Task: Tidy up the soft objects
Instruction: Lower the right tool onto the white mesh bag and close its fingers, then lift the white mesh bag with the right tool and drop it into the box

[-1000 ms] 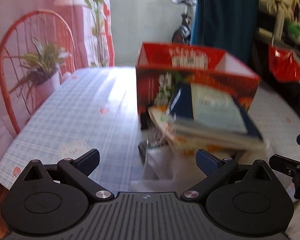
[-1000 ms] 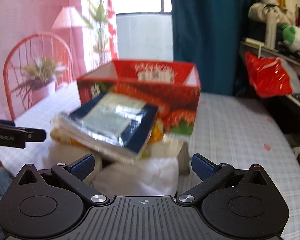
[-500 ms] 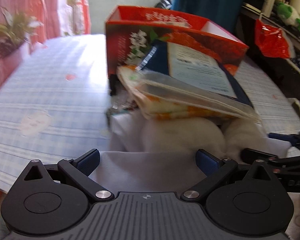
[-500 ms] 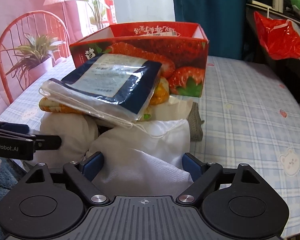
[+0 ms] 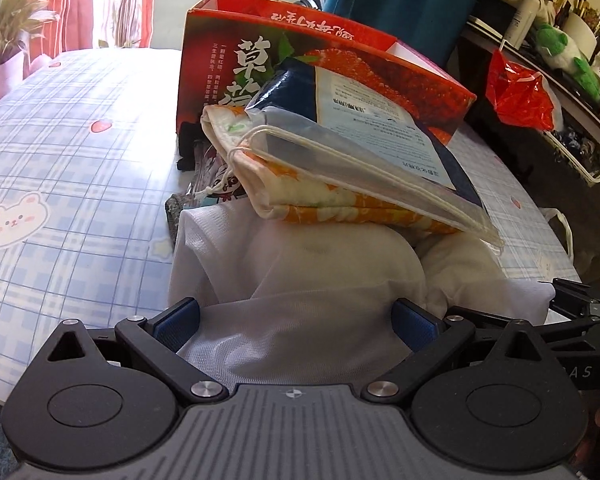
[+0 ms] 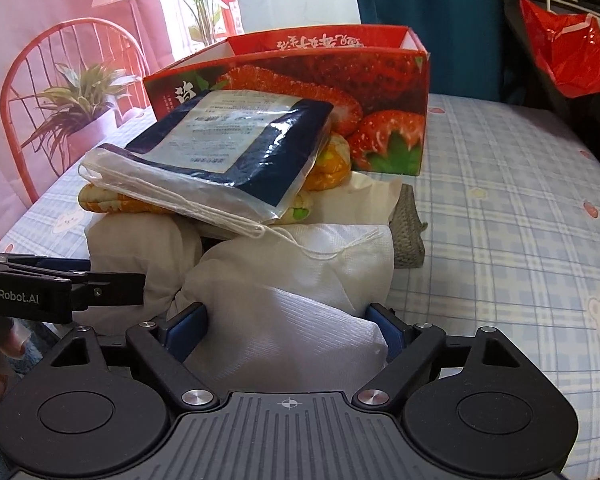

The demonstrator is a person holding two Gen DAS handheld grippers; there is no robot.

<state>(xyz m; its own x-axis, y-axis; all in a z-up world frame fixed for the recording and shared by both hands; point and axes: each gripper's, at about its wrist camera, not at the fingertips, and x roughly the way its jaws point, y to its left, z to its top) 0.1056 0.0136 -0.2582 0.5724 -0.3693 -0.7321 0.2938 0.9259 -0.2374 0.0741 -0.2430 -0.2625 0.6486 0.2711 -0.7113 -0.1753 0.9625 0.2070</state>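
Right now both grippers straddle the same white mesh bag [image 6: 300, 280], which lies at the near edge of the table [image 6: 520, 184], its long axis running left to right across both views. From the right gripper [image 6: 286, 326] the bag sits dead ahead and between the fingers, whose blue pads [image 6: 186, 330] flank a near fold of mesh; the jaws stand wide, and I cannot tell whether the pads press the cloth or only bracket it. The left gripper [image 5: 296, 320] takes the bag's left part the same way, jaws wide with mesh bulging between them, contact equally unclear. On the bag rests a stack: an orange pouch [image 5: 340, 204] under a clear drawstring bag [image 5: 360, 152] with a navy packet inside. Beyond the stack, farther from both hands, stands the open red box [image 6: 380, 80], touching or just behind it. Neither hand is clearly nearer the box; a lift toward it would likely tip the stack off.
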